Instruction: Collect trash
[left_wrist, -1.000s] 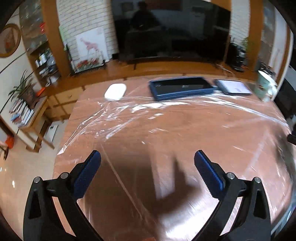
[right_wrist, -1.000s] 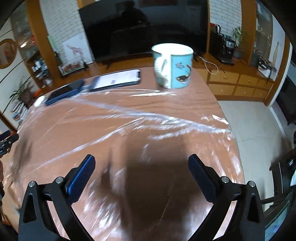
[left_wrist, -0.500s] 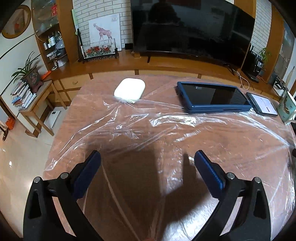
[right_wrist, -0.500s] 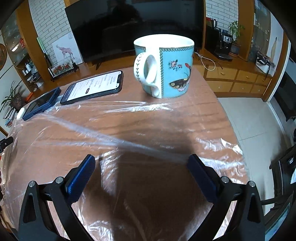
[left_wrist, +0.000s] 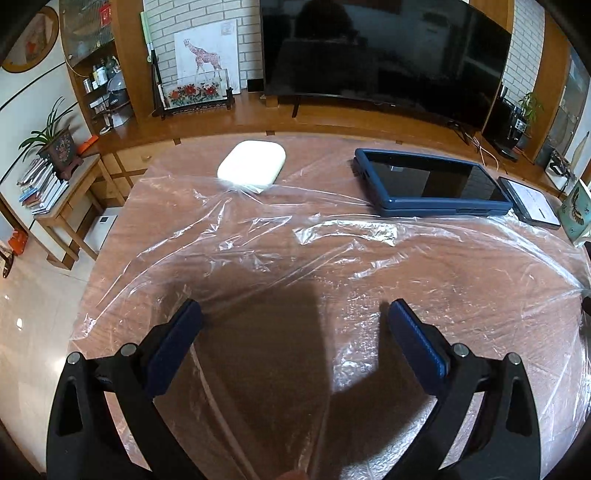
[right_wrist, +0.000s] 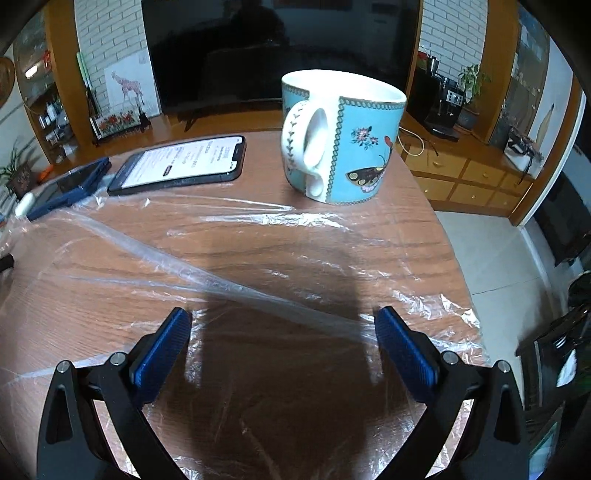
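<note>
A sheet of crumpled clear plastic film (left_wrist: 332, 258), the evident trash, lies spread across most of the wooden table (left_wrist: 122, 229), filling the centre of both wrist views and running to the table's right edge in the lower right of the right wrist view (right_wrist: 436, 306). The left gripper (left_wrist: 291, 314) hovers low over the film at the bottom of its frame, tongs spread wide and pinching nothing; the right gripper (right_wrist: 282, 321) does the same over a raised fold, likewise spread and empty.

Gathering the film cleanly would seem to call for closing on a raised ridge or loose edge rather than flat film, then drawing it toward the centre, since its far margin appears to lie at or under a white case (left_wrist: 253, 168) in the upper middle of the left view, and close to a blue-cased tablet (left_wrist: 428, 182) and a phone (right_wrist: 184, 162). A blue patterned mug (right_wrist: 340, 136), upper centre of the right view, stands just beyond the film; a hard tug could disturb it.

Behind the table, a dark television (left_wrist: 380, 48) sits on a long wooden unit before a white brick wall, with a giraffe picture (left_wrist: 205, 55) at upper left.
</note>
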